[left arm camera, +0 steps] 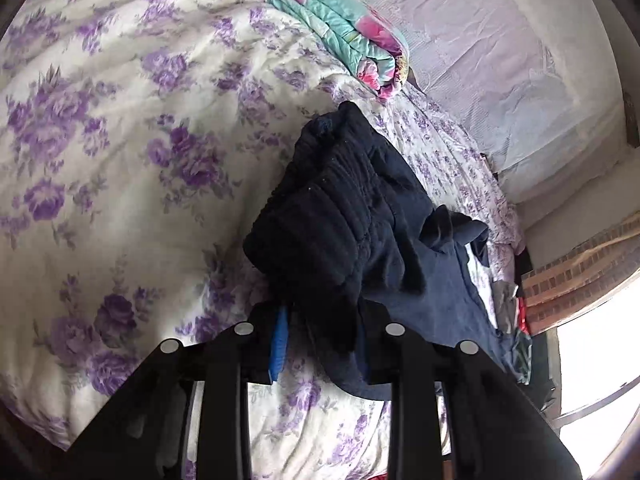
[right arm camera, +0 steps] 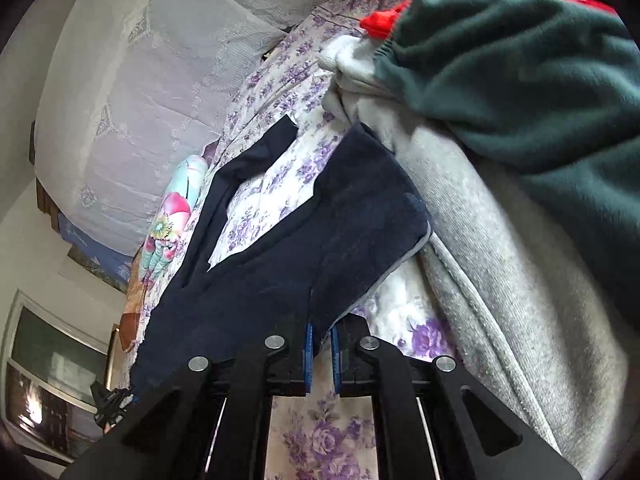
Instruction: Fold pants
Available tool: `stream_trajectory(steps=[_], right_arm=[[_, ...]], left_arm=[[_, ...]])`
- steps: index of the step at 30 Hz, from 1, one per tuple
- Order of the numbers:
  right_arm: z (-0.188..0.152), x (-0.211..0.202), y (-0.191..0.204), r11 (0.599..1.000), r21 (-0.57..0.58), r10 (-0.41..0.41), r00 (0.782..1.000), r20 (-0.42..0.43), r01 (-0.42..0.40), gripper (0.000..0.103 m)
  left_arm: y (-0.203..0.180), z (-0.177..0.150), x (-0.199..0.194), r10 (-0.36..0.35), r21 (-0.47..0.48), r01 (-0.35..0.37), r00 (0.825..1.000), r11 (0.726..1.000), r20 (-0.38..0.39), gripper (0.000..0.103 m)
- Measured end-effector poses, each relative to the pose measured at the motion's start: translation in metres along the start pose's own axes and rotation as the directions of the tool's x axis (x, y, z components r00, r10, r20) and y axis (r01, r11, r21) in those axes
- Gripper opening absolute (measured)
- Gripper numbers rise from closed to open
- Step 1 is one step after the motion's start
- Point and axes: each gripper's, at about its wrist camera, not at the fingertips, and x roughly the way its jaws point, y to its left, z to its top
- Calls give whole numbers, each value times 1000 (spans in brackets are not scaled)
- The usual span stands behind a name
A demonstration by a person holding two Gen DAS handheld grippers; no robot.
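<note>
Dark navy pants [left arm camera: 344, 224] lie on a bed with a purple-flowered sheet [left arm camera: 120, 140]. In the left wrist view my left gripper [left arm camera: 320, 344] is shut on the bunched elastic waistband, which hangs between its fingers. In the right wrist view the pants [right arm camera: 300, 256] stretch away to the left, the two legs spread apart over the sheet [right arm camera: 272, 192]. My right gripper [right arm camera: 320, 352] is shut on the pants' near edge, its blue pads [right arm camera: 308, 354] pinching the cloth.
A folded teal and pink quilt [left arm camera: 344, 28] lies at the head of the bed by a pale padded headboard [left arm camera: 500, 60]. A grey garment [right arm camera: 500, 240] and a dark green one with red trim [right arm camera: 520, 80] lie to the right of the pants.
</note>
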Motion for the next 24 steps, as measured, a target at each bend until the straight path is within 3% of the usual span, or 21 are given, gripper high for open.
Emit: stream_trajectory(steps=[3,4,5,6,9,11,13,15,17,20,24], right_arm=[[1,0,-4,1000,-9,-25,999,-28,25,10],[-1,3,-9,998,-12,-54,997,-63,54,14],[-3,5,-16,992,-23,-123,988,-95,122,19],[-4,2,-23,992,-26,-127,987,-100,125,18],[-6,-20,-22,993,10,-115,992,-51,116,24],[-5,-36,-8,987,-26,-155,987,33,156,33],[-3,-41,14,981,-101,-155,985,81,163,34],[-2,-31,40,977,-174,-110,990,83,123,46],[4,-6,64,971,-229,-63,997,48,72,51],[2,35,91,959,-284,-34,998,-59,15,51],[-15,87,98,954,-300,-60,976,-212,-7,62]], left_arm=[[-4,0,-5,-10,9,10,1000,1000,1,26],[-1,-2,-4,2,8,-2,1000,1000,-17,28],[8,-4,-1,34,-1,-34,998,999,-46,37],[17,-7,1,38,-22,-39,997,999,-68,38],[29,-13,-16,-31,-59,27,997,998,-66,44],[29,-12,-39,17,-62,-17,1000,998,-6,69],[21,-2,-57,116,-28,-114,990,993,78,74],[7,14,-63,192,17,-196,972,980,138,74],[-12,35,-58,197,73,-210,967,975,162,74],[-47,69,-24,168,168,-186,979,968,115,75],[-78,111,42,224,241,-230,973,943,54,75]])
